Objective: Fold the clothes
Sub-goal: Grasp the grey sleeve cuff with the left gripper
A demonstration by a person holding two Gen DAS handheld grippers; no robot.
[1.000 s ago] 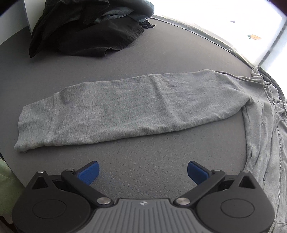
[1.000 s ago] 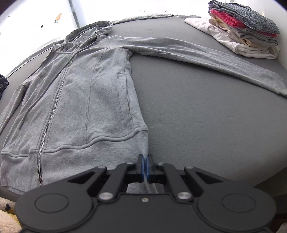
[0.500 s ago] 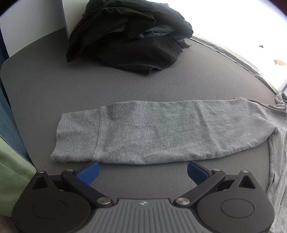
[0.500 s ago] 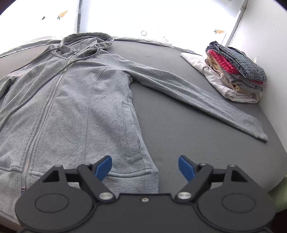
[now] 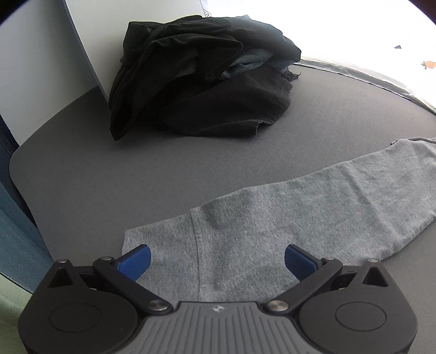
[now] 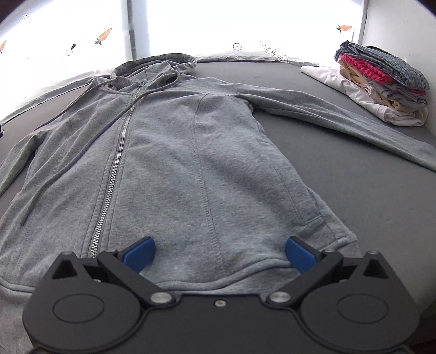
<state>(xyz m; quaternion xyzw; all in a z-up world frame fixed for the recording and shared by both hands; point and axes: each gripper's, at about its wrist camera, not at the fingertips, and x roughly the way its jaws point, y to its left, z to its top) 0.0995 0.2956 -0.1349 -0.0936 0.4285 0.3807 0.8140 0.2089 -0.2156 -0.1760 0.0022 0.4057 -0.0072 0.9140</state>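
With the hoodie (image 6: 190,163) flat, the left gripper (image 5: 216,261) (spread wide, like the still-opening, empty right gripper (image 6: 219,252)) should pinch the cuff (image 5: 160,245) squarely.

surface: dark grey mat (image 5: 190,168), rounded corner at left
window: bright, washed out, behind the mat's far edge (image 6: 190,24)
stickers: orange carrots on the glass (image 6: 105,34), one more at far right (image 6: 344,27)
wall panel: pale grey board (image 5: 81,49), upright at the mat's far left
fabric: teal cloth (image 5: 19,226) beside the mat's left edge, pale green (image 5: 11,307) below it
white wall: right of the window (image 6: 395,24)
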